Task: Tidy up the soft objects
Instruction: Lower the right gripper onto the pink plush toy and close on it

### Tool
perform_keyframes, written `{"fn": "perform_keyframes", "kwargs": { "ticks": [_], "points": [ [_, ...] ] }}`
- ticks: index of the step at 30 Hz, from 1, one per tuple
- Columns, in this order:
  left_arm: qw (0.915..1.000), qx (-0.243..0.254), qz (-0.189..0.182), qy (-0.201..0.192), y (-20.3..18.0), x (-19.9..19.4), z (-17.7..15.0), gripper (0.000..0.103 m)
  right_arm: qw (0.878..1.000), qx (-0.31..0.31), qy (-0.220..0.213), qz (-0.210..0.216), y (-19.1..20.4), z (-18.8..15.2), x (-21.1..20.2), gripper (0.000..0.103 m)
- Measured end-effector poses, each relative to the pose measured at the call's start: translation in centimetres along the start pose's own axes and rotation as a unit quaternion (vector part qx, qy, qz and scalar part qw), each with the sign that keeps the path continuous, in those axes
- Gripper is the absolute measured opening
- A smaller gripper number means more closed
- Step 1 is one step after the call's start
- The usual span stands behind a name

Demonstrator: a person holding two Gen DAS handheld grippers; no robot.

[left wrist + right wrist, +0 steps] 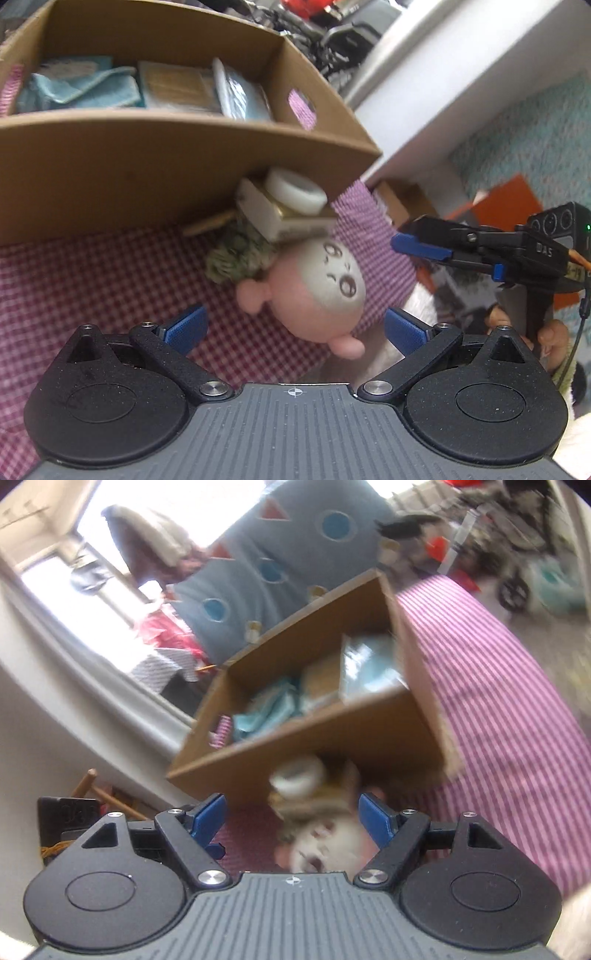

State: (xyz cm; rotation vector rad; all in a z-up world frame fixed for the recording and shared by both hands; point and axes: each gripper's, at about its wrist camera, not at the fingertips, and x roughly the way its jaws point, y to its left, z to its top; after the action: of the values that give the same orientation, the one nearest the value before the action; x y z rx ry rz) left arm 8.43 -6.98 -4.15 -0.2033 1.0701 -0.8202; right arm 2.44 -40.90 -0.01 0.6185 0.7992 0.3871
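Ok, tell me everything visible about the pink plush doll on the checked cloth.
The plush doll looks soft: pink body and stubby limbs, grey-white face with embroidered eyes. It lies on the pink checked cloth before the cardboard box, against a fuzzy green toy, a small box with a white ring at its head. No fingers touch it.

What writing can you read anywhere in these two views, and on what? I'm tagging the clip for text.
"DAS" in pale letters on the black body of the right gripper, seen from the left wrist view.
Print on the side of the small cream box beside the plush doll: too blurred to read.
Raised marks on the black block at the left edge of the right wrist view: too blurred to read.
Nothing else legible.
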Motion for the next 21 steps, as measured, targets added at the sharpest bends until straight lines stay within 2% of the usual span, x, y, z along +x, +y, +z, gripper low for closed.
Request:
{"fn": "perform_keyframes", "kwargs": {
  "ticks": [2, 4, 7, 11, 13, 17, 21],
  "points": [
    [0.9998, 0.014, 0.008, 0.010, -0.6, 1.5, -0.1, 0.102, 1.000, 0.021, 0.014, -0.017, -1.5, -1.0, 0.9, 0.081],
    [0.9997, 0.021, 0.000, 0.016, -0.9, 2.8, 0.0, 0.102, 0.999, 0.035, 0.024, -0.026, -2.5, -1.6, 1.6, 0.081],
    [0.9995, 0.018, 0.002, 0.026, -1.2, 4.6, 0.4, 0.102, 0.998, 0.034, 0.039, -0.039, -3.0, -2.3, 2.5, 0.081],
    [0.9989, 0.017, 0.007, 0.042, -1.3, 6.5, 0.6, 0.102, 0.997, 0.037, 0.063, -0.026, -3.3, -2.8, 4.2, 0.081],
    [0.9983, 0.011, -0.004, 0.058, -1.3, 7.2, 0.4, 0.102, 0.996, 0.050, 0.076, -0.014, -3.6, -3.2, 4.9, 0.081],
    [0.9965, 0.015, -0.036, 0.074, -2.4, 7.4, -0.2, 0.101, 0.992, 0.085, 0.089, 0.016, -4.0, -3.8, 4.9, 0.074],
    [0.9950, 0.036, -0.043, 0.082, -3.5, 7.6, -0.8, 0.101, 0.992, 0.094, 0.085, 0.003, -3.9, -4.4, 3.5, 0.073]
  ]
}}
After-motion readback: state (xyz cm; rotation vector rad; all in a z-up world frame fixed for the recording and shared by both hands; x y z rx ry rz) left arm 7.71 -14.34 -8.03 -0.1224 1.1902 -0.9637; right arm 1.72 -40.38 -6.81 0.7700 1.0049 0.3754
